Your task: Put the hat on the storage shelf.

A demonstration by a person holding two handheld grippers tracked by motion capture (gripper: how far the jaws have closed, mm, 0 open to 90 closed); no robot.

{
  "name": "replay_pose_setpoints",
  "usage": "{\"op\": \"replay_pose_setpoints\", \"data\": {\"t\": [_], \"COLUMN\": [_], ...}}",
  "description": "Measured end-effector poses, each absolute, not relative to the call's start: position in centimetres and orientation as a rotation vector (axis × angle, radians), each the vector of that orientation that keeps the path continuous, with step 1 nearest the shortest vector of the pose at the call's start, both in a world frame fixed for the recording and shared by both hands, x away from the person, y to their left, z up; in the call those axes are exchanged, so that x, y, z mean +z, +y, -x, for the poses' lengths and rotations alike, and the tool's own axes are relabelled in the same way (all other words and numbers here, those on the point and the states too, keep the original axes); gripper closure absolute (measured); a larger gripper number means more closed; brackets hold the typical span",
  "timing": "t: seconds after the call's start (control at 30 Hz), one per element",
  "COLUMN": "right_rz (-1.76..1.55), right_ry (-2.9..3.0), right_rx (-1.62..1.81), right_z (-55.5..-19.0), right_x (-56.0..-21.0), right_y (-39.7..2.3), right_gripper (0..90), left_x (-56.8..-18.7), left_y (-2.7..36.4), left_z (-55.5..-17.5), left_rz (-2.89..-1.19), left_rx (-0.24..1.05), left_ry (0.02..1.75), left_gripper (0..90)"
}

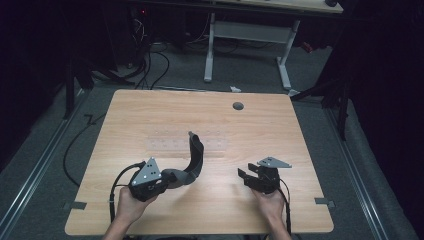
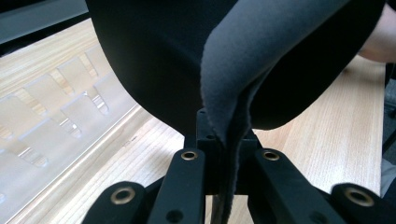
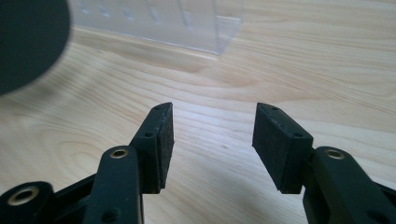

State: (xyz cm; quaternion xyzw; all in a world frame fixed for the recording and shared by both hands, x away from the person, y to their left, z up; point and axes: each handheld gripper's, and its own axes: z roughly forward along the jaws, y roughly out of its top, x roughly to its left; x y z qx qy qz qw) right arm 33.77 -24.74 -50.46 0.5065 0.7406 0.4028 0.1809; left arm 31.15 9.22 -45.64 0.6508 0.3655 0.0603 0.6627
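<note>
Two hand-held grippers: left hand-held gripper (image 1: 172, 178) pinches one grey strap (image 1: 194, 159).

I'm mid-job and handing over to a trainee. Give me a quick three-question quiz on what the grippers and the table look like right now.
1. True or false: the right gripper is clamped on the grey strap.
2. What does the left gripper hold? A) a clear plastic tray B) a grey fabric strap C) a cable
3. Fill in: the clear plastic tray lies flat on the wooden ____, beyond the grippers.

Key
1. False: its jaws stand apart over bare wood.
2. B: the left gripper view shows the jaws closed on an edge of the strap, which arcs up over the tray.
3. table
</note>
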Motion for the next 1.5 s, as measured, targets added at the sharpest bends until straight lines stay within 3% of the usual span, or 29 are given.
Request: {"op": "replay_pose_setpoints", "data": {"t": [0.77,1.5], "right_rz": [-1.468,-1.505], "right_ry": [2.002,2.000], "right_rx": [0.843,0.851], "right_z": [-34.6,-34.9], "right_x": [-52.6,-53.1], "right_y": [-27.1,-27.7], "right_gripper": [43.8,40.4], "left_x": [-44.2,-42.0], "left_y": [11.3,13.0], "left_z": [-32.8,-37.3], "left_rz": [-1.358,-1.287], "left_rx": [0.185,0.282], "left_ry": [0.893,0.948], "left_gripper": [86.4,86.4]}}
